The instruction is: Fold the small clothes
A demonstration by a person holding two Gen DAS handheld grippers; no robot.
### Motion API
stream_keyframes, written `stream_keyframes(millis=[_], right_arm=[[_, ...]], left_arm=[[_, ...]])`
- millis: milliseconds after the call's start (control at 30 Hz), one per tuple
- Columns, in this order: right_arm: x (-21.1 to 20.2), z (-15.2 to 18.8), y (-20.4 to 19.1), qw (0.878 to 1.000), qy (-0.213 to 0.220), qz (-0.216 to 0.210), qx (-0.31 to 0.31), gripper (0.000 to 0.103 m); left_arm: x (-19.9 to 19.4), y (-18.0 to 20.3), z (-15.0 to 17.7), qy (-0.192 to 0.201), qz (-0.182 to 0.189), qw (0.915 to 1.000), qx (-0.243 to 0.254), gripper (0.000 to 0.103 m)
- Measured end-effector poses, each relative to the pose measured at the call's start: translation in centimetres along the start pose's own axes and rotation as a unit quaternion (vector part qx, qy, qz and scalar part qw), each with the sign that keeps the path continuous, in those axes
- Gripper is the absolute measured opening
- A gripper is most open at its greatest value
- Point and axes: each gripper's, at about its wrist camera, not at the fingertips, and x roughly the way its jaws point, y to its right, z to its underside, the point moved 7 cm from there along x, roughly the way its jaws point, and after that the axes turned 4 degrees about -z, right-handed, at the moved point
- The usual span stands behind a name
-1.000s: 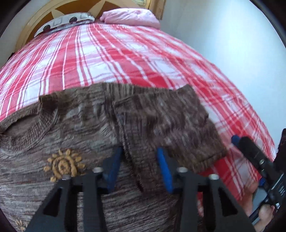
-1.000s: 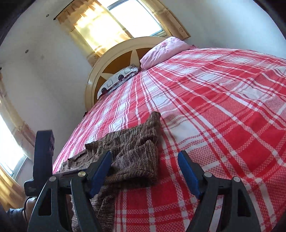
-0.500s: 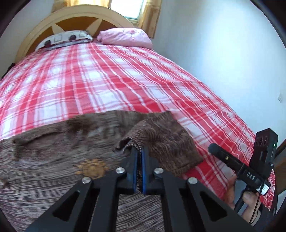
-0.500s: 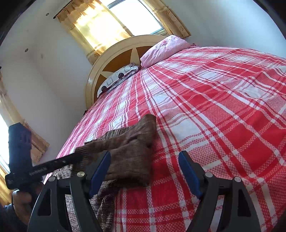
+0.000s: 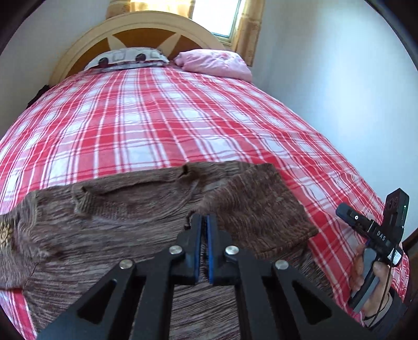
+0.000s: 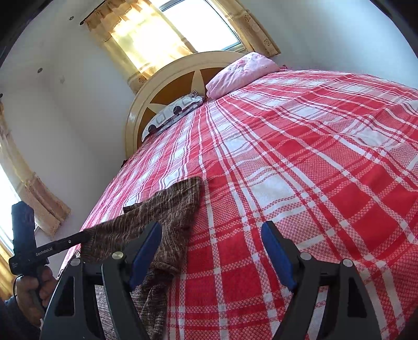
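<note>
Two grippers at work over a brown knitted sweater (image 5: pixel 117 225), spread flat across the near end of a bed with a red and white checked bedspread (image 5: pixel 169 125). Collar toward the far side, body running off the near edge of the left wrist view. At the far left edge of that view, part of a yellow stitched motif (image 5: pixel 5 235) on the chest.

Left gripper (image 5: pixel 204 219): blue pads pressed together, pinching the edge of the sleeve (image 5: pixel 256 204) right at the tips. Sleeve folded inward over the right side of the sweater body, cuff end lying near and to the right, partly lifted at the pinched edge. From the right wrist view, same sleeve (image 6: pixel 169 209) raised off the bedspread where held, draping down toward the near left.

Right gripper (image 6: pixel 211 227): fingers spread wide, nothing between them, hovering above bare checked bedspread just right of the sleeve. Not touching the fabric. Right hand (image 5: pixel 373 282) on its handle at the near right edge of the bed; left hand (image 6: pixel 31 285) on the other handle at the near left.

At the far end, a pink pillow (image 5: pixel 214 62) on the right beside a grey patterned pillow (image 5: pixel 128 56), both against a rounded cream and brown headboard (image 5: pixel 135 28). Behind that, a bright window (image 6: pixel 198 23) with yellow curtains (image 6: pixel 125 36).
</note>
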Motion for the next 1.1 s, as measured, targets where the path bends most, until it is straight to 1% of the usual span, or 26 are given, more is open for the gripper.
stream_keyframes(millis=[133,233,267,333,367,400,433,467,500,533,567,600,633,667,700,767,833,900,1000,1100], right_arm=[[0.2,0.1,-0.5,1.0,-0.006,0.001,-0.011,0.079],[0.4,0.4,-1.3,0.999,-0.013,0.005,-0.033,0.079],[0.4,0.5,-1.4,0.999,-0.015,0.004,-0.037,0.079],[0.5,0.6,-1.4,0.999,-0.018,0.007,-0.04,0.079],[0.6,0.6,-1.4,0.999,-0.018,0.008,-0.038,0.079],[0.6,0.6,-1.3,0.999,-0.018,0.008,-0.036,0.079],[0.5,0.6,-1.2,0.999,-0.017,0.008,-0.033,0.079],[0.5,0.6,-1.0,0.999,-0.016,0.009,-0.03,0.079],[0.5,0.5,-1.0,0.999,-0.016,0.009,-0.028,0.079],[0.5,0.6,-0.9,0.999,-0.017,0.01,-0.027,0.079],[0.6,0.6,-0.9,0.999,-0.019,0.011,-0.027,0.079],[0.7,0.6,-0.9,0.999,-0.021,0.012,-0.027,0.079],[0.7,0.6,-1.0,0.999,-0.022,0.012,-0.028,0.079],[0.8,0.7,-1.0,0.999,-0.023,0.012,-0.029,0.079],[0.8,0.7,-1.0,0.999,-0.024,0.012,-0.03,0.079],[0.8,0.7,-1.0,0.999,-0.023,0.012,-0.03,0.079],[0.8,0.7,-1.0,0.999,-0.023,0.012,-0.03,0.079],[0.9,0.7,-1.0,0.999,-0.025,0.014,-0.029,0.079],[1.0,0.7,-1.0,0.999,-0.027,0.017,-0.031,0.08],[0.9,0.8,-1.0,0.999,-0.027,0.021,-0.033,0.08]], left_arm=[[0.0,-2.1,0.9,-0.002,-0.006,0.9998,-0.017,0.004],[1.1,-2.9,2.1,-0.02,-0.005,0.9995,-0.025,0.004],[1.6,-3.2,2.2,-0.024,-0.009,0.999,-0.037,0.004],[2.3,-2.8,2.3,-0.032,0.01,0.9976,-0.061,0.01],[3.2,-2.4,2.3,-0.048,0.019,0.996,-0.072,0.026],[3.8,-2.2,2.4,-0.058,0.015,0.9951,-0.078,0.051],[4.0,-2.0,2.3,-0.058,0.013,0.995,-0.081,0.058],[4.2,-1.5,2.1,-0.05,0.021,0.995,-0.084,0.063],[4.5,-1.0,2.1,-0.049,0.033,0.9947,-0.084,0.063],[5.0,-0.3,2.1,-0.058,0.04,0.9943,-0.08,0.062],[5.4,0.1,2.2,-0.061,0.041,0.9943,-0.077,0.058],[5.8,0.5,2.2,-0.063,0.044,0.9945,-0.07,0.035],[6.3,0.9,2.2,-0.069,0.042,0.9949,-0.06,0.018],[6.6,1.1,2.3,-0.076,0.037,0.9952,-0.049,0.007],[6.5,0.9,2.2,-0.069,0.034,0.9959,-0.047,0.006],[5.2,0.4,1.5,-0.036,0.027,0.9982,-0.041,0.006],[3.7,-0.1,1.1,-0.021,0.035,0.9981,-0.045,0.006],[2.1,-1.0,0.9,-0.006,0.033,0.9985,-0.043,0.006],[1.3,-2.0,1.1,-0.003,0.028,0.9989,-0.038,0.006],[1.9,-2.9,2.2,-0.017,0.023,0.9986,-0.045,0.006]])
